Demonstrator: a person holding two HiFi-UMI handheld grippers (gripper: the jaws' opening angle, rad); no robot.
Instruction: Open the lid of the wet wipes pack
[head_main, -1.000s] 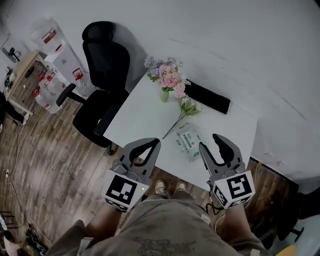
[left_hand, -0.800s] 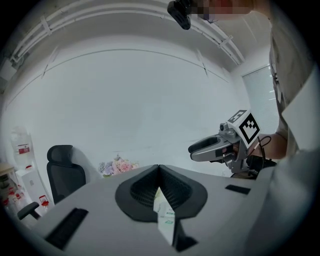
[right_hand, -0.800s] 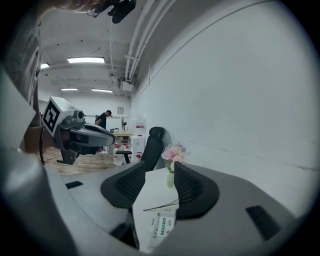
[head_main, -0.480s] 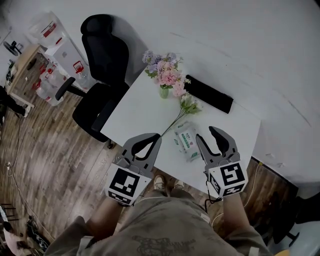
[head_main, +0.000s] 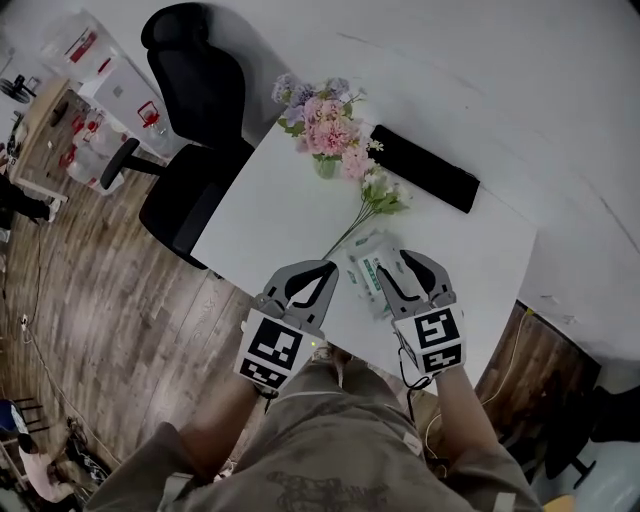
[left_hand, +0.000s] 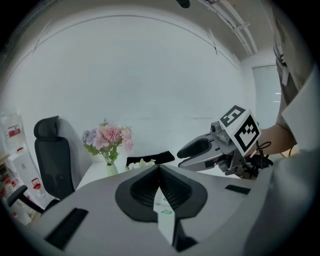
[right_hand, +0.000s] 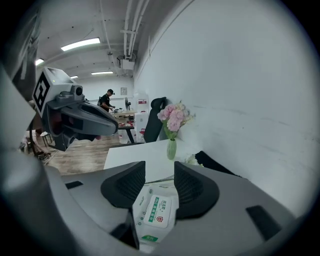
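The wet wipes pack is white with a green label and lies flat near the front edge of the white table, lid closed. My right gripper hangs just over its right side, jaws open, and the pack shows below the gap without the pads touching it. My left gripper is just left of the pack with its tips together and nothing held. In the left gripper view only a sliver of the pack shows below its touching jaws.
A vase of pink flowers stands at the table's far edge. A loose flower stem lies just behind the pack, and a black bar lies at the back right. A black office chair stands to the left on wooden floor.
Both grippers have come down and forward toward the table. The right one has moved from beside the pack to over its right side. Neither gripper's jaws changed.
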